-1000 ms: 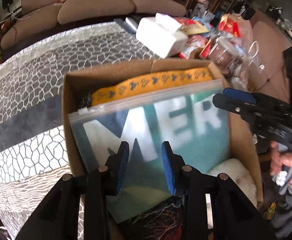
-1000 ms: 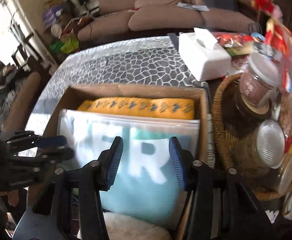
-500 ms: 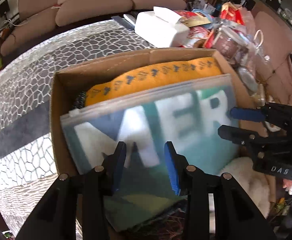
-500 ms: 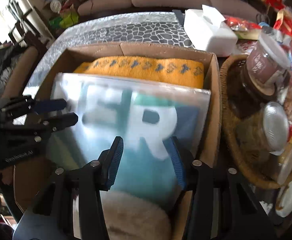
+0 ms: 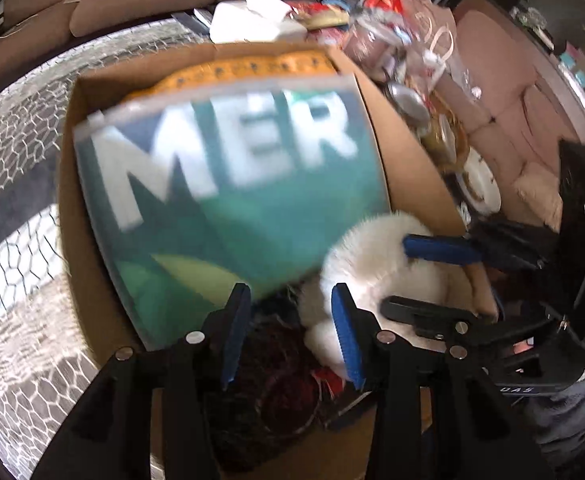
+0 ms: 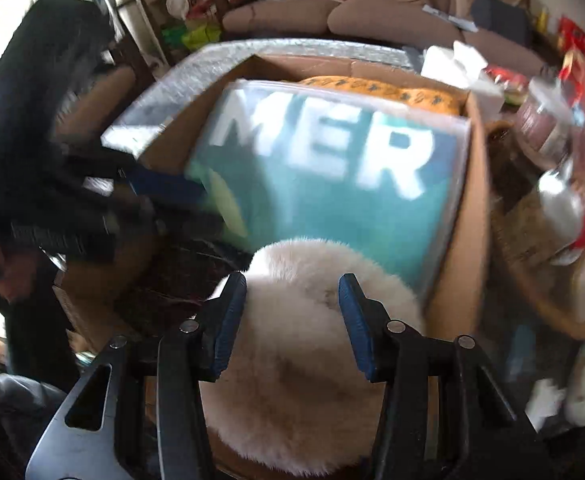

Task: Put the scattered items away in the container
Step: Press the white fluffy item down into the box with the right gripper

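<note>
Over the cardboard box both claws hang, and the step in hand looks like packing and settling what is already inside rather than fetching more

Inside the box: a big clear-sleeved teal package with white letters MER lies tilted across most of it, top edge leaning on an orange patterned cloth at the far wall; a white fluffy thing sits at the near right corner, touching the package's lower edge; dark tangled stuff with some red lies at the near side, blurred, cannot tell what it is

Left claw: jaws opening, nothing between them, tips above the gap where package, dark stuff and fluffy thing meet

Right claw: jaws spread partway, the fluffy thing sits right below and between them; pads look just beside the fur, not squeezing it, though blur makes contact hard to rule out. In the left view its blue fingers straddle the same fluff

Guess at next move: right claw either pinches the fluffy thing to reseat it or pushes it down so it sits below the rim; left claw could flatten the tilted package. Needs gentle pressure, since fur compresses and the slick sleeve may slide

Outside: box sits on a bench with a grey cracked-pattern cover; tissue box, jars and snack clutter to the right, well apart from the claws; sofa behind
</note>
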Action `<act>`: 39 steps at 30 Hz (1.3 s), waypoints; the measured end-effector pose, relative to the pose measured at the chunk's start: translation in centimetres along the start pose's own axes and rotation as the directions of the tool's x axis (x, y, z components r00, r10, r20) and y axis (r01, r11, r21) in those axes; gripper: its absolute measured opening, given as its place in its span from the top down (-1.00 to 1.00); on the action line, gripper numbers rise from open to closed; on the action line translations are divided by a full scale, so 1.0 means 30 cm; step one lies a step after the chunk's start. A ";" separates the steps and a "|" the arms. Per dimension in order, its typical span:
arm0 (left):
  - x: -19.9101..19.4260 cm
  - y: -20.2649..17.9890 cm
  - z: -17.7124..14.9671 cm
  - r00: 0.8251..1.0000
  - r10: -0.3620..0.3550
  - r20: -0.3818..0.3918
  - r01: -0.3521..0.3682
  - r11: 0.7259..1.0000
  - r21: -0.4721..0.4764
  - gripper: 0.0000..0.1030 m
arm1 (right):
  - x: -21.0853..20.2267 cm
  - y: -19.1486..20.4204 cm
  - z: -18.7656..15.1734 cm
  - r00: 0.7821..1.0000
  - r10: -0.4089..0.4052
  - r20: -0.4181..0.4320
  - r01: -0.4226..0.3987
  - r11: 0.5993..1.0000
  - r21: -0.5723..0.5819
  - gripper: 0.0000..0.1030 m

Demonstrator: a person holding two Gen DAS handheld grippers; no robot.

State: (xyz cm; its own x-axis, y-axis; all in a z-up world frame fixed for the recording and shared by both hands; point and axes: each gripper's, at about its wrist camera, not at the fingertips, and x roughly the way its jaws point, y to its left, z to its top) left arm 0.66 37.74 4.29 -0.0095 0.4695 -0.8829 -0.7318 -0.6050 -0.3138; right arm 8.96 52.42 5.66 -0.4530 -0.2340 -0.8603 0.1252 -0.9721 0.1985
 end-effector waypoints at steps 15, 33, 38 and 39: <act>0.025 -0.027 -0.065 0.999 -0.013 -0.034 0.011 0.999 -0.045 0.18 | -0.092 -0.104 -0.015 0.970 0.213 0.122 -0.234 0.950 0.207 0.04; -0.027 0.045 -0.029 0.999 -0.049 -0.013 0.047 0.991 -0.126 0.16 | -0.207 -0.178 -0.067 0.989 0.035 0.145 -0.073 0.962 0.262 0.00; -0.097 0.068 -0.021 0.997 -0.030 0.067 0.038 0.992 -0.118 0.04 | -0.184 -0.149 -0.025 0.985 0.026 0.172 -0.071 0.963 0.261 0.00; -0.110 0.073 -0.022 0.996 -0.034 0.081 0.044 0.992 -0.120 0.04 | -0.180 -0.145 -0.015 0.983 0.023 0.182 -0.071 0.962 0.264 0.00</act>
State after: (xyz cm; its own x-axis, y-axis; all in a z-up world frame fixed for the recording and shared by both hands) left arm -0.47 34.43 6.28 -0.0399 0.5407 -0.8403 -0.6443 -0.6567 -0.3919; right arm 11.27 57.93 9.24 -0.6029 -0.2552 -0.7559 -0.0807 -0.9231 0.3760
